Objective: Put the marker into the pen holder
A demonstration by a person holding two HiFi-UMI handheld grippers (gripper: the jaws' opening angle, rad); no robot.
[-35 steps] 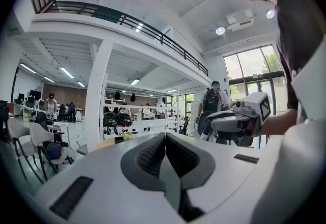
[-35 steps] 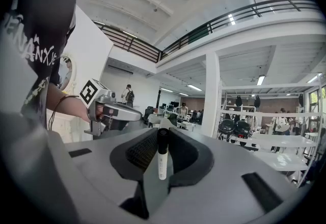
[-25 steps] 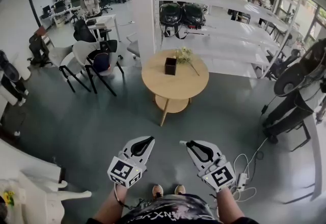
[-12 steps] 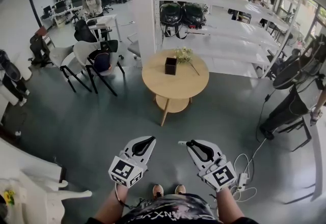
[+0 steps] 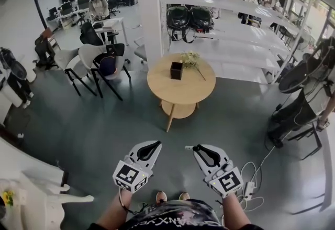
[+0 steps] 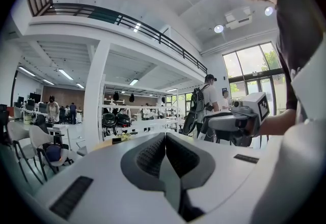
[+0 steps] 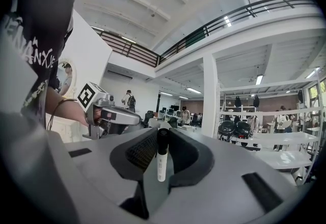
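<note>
The step in hand is the carry. The marker [image 7: 162, 159] is already gripped, and the pen holder is not yet reached. The right hand-held gripper [image 7: 162, 132] is clamped on the marker: its dark cap sits at the fingertips and its white barrel shows below, between the ribbed pads. I cannot tell whether it lies along the jaws or stands across them. The left hand-held gripper [image 6: 165, 139] has its jaws together with nothing between them.

In the head view the pen holder [image 5: 176, 70], a small dark box, stands on the round wooden tabletop [image 5: 172, 93]. A sprig of flowers [image 5: 191, 59] lies just beside the pen holder. Both grippers are low and close to the person's body, well apart from the pen holder, with grey floor between.

The next move probably calls for walking up to the pen holder. The right gripper would then come over its open top with the marker turned end-down. The jaws should open only once the barrel is inside the rim.
</note>
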